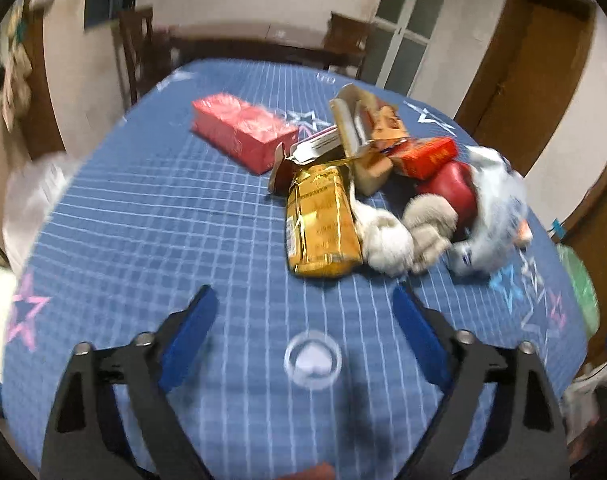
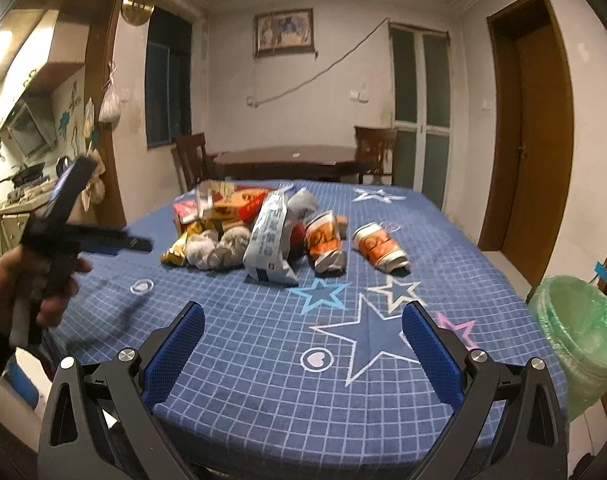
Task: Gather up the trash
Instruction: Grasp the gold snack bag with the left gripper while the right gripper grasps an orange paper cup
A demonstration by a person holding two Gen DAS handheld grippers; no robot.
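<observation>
A: How do the left gripper [image 1: 303,300] fingers [image 1: 195,332] stand?
B: Spread wide, holding nothing, over bare table [image 1: 143,208].
A: The right gripper [image 2: 303,312]?
B: Also released and empty.
A: The trash?
B: The trash pile [image 2: 239,232] lies mid-table; two crushed cups [image 2: 379,246] beside it, green-lined bin [image 2: 583,336] at the right edge.

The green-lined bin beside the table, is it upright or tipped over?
Upright. The bin stands off the table's right edge, its open mouth facing up.
</observation>
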